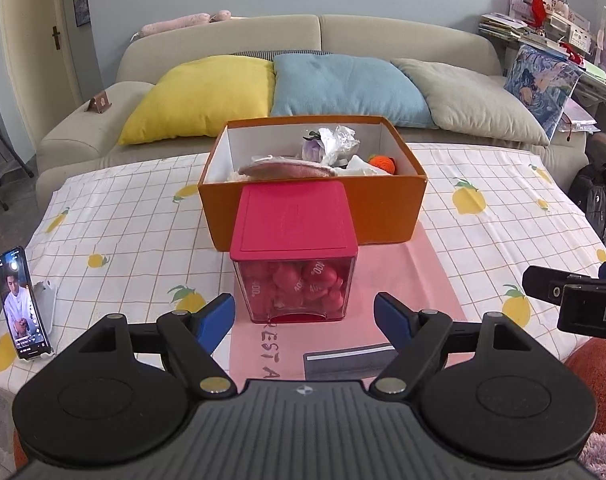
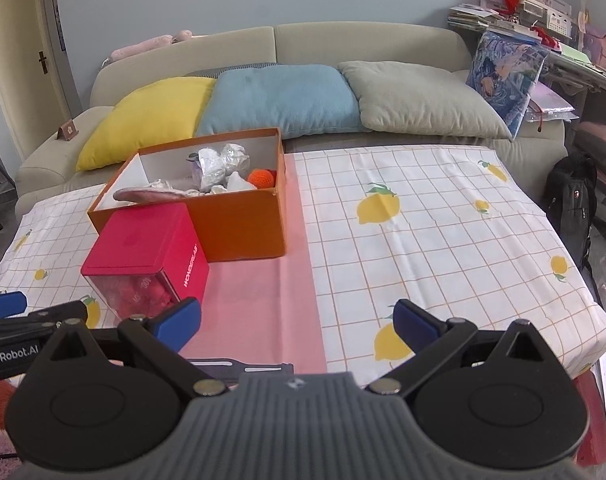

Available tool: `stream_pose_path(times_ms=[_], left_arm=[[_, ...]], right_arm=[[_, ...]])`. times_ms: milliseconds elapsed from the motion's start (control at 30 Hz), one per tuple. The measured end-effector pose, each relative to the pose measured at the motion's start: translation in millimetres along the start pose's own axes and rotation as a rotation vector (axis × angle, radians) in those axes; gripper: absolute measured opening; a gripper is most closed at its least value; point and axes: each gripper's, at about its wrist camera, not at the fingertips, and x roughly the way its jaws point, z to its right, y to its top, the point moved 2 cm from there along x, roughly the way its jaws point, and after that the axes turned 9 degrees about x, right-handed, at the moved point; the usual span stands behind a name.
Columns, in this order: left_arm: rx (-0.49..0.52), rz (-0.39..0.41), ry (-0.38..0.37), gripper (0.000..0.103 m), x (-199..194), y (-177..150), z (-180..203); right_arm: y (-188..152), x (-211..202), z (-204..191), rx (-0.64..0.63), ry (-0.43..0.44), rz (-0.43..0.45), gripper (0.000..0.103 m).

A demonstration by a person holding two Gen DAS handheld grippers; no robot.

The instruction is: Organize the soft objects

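Observation:
An orange cardboard box (image 1: 383, 208) (image 2: 239, 228) stands on the table and holds soft objects: a pinkish flat plush (image 1: 287, 168) (image 2: 151, 194), crumpled white wraps (image 1: 337, 140) (image 2: 223, 164) and an orange knitted ball (image 1: 381, 160) (image 2: 259, 178). In front of it stands a clear box with a red lid (image 1: 293, 220) (image 2: 143, 236), full of red soft pieces (image 1: 299, 280). My left gripper (image 1: 305, 316) is open and empty, just before the red-lidded box. My right gripper (image 2: 297, 324) is open and empty, over the pink mat to the right of it.
The table has a lemon-print cloth (image 2: 443, 240) with a pink mat (image 2: 263, 304) on it. A phone on a stand (image 1: 21, 304) is at the near left. A sofa with yellow, blue and grey cushions (image 1: 343, 84) lies behind. A cluttered shelf (image 2: 543, 32) is at the right.

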Motion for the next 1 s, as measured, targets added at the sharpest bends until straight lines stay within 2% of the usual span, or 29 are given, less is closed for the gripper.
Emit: stream_pose_path(times_ms=[1000], left_arm=[[0.021,0.021,0.015,0.093,-1.5,5.8,-2.6]], right_arm=[[2.5,-7.1,-10.1,-0.037,0.021,0.041,0.100]])
